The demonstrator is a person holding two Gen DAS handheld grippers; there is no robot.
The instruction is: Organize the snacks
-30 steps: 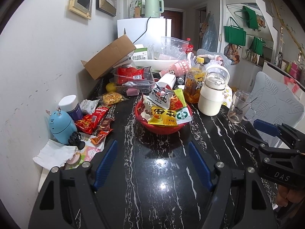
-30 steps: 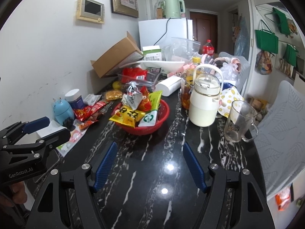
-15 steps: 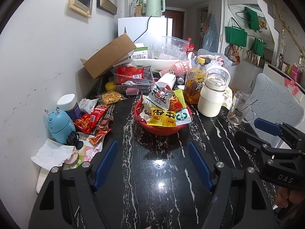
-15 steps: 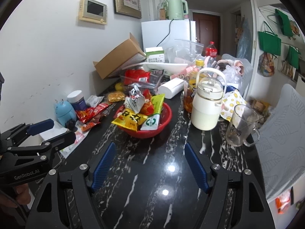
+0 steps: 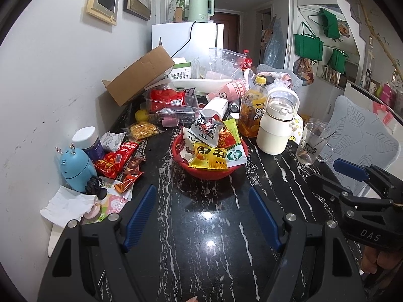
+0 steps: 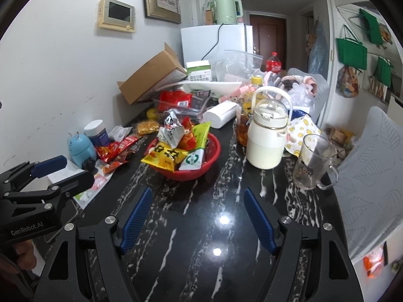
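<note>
A red bowl [image 5: 199, 172] [image 6: 211, 156] heaped with snack packets, among them a yellow one [image 5: 210, 157] [image 6: 165, 157], stands mid-table on the black marble top. Loose red snack packets [image 5: 118, 157] [image 6: 115, 149] lie to its left by the wall. My left gripper [image 5: 201, 206] is open and empty, short of the bowl; it also shows in the right wrist view [image 6: 63, 173]. My right gripper [image 6: 196, 207] is open and empty, short of the bowl; it shows at the right of the left wrist view [image 5: 335, 176].
A cream jug [image 5: 275, 128] [image 6: 267, 138], a glass mug [image 5: 312, 142] [image 6: 312, 162] and a juice bottle [image 5: 252, 110] stand right of the bowl. A blue gadget [image 5: 75, 168], a jar [image 5: 87, 142], tissue [image 5: 68, 205], a cardboard box [image 5: 138, 75] and a clear tub [image 5: 171, 105] crowd the left and back.
Both grippers have drawn back and risen slightly, so the bowl sits a little farther off. Both stay open and empty.
</note>
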